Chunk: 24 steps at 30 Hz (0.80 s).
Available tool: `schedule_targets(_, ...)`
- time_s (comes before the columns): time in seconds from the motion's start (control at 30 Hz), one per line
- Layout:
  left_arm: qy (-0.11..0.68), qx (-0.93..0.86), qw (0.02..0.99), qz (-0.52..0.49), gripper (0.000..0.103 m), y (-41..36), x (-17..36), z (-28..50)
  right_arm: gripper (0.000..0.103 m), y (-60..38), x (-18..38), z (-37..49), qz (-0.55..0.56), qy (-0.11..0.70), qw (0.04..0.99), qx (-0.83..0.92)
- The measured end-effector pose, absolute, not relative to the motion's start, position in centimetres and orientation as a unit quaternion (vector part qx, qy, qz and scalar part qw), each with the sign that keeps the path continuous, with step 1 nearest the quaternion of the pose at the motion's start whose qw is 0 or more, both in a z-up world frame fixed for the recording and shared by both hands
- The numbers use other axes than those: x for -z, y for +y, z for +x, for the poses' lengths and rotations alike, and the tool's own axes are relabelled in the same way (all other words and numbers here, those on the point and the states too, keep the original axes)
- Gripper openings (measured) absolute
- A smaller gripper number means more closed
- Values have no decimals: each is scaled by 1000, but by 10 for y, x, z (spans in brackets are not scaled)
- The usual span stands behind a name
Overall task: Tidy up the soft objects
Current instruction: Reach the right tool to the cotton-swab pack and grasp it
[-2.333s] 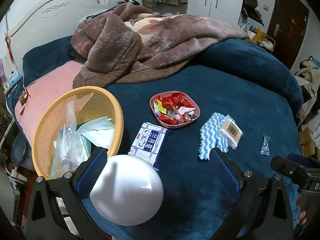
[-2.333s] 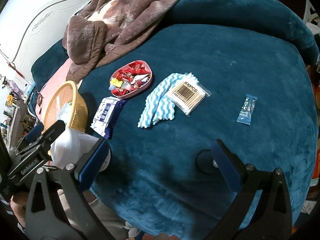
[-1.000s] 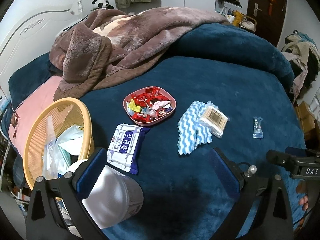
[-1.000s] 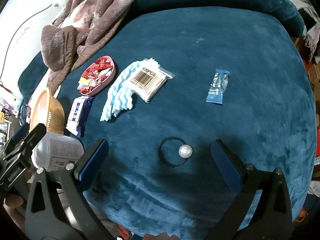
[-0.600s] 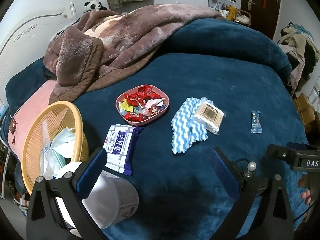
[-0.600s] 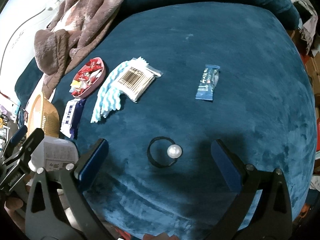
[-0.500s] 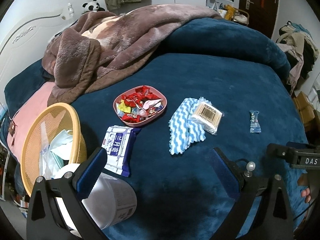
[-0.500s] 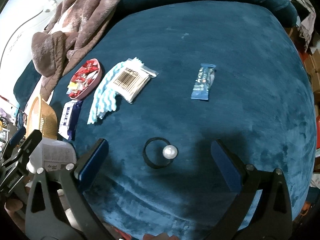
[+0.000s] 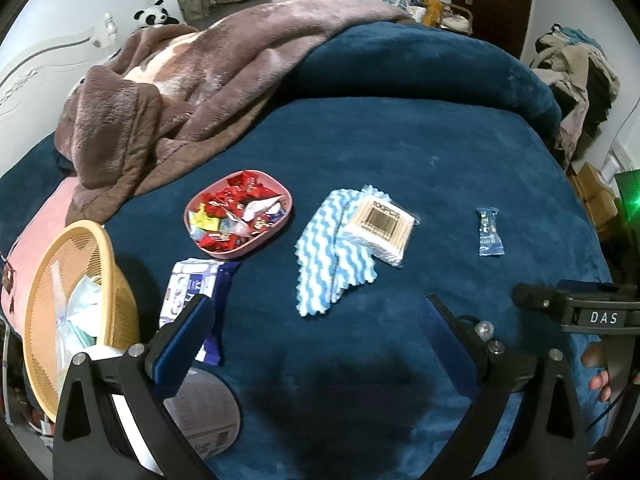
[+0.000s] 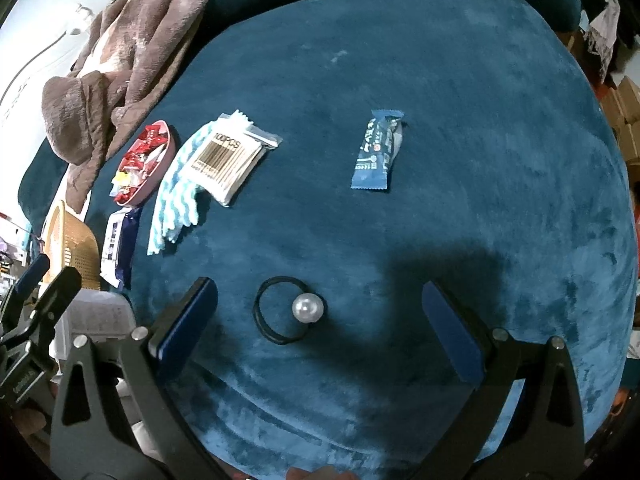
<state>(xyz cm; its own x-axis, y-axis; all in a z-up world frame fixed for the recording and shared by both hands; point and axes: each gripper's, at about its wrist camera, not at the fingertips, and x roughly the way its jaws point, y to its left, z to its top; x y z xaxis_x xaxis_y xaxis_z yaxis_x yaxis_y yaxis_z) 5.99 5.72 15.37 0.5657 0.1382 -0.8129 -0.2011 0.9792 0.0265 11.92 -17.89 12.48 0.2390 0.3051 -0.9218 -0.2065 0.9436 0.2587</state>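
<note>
Two hand-held grippers hover over a bed covered in deep blue plush fabric (image 9: 360, 128), each with its blue-padded fingers spread wide apart and nothing between them. The left hand-held gripper (image 9: 316, 336) hangs above the near edge of the bed, the right hand-held gripper (image 10: 320, 316) straddles one black elastic hair tie with a single white pearl bead (image 10: 288, 312), which lies flat on the plush without touching either finger.

Farther out lie one blue-and-white wavy-striped cloth (image 9: 332, 252) with one clear packet of cotton swabs (image 9: 380, 228) resting on its upper right corner, one small blue snack wrapper (image 9: 489, 232) well apart to the right, one pink oval dish heaped with red-wrapped sweets (image 9: 238, 220), and one dark blue and white tissue pack (image 9: 196, 296) just below that dish.

At the left edge stands one woven yellow plastic basket (image 9: 60, 276) holding pale plastic-wrapped items. One white cylindrical tub with a printed label (image 9: 208, 412) sits beside the left gripper's left finger, whether touching I cannot tell. One rumpled brown fleece blanket (image 9: 180, 80) is piled at the head of the bed.
</note>
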Motion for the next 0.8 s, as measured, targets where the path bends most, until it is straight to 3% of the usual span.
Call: schedule_targets(0.8,501,-63,858,-97,102,71,-108,98,103,-170,-106,150,73,606,776,-158)
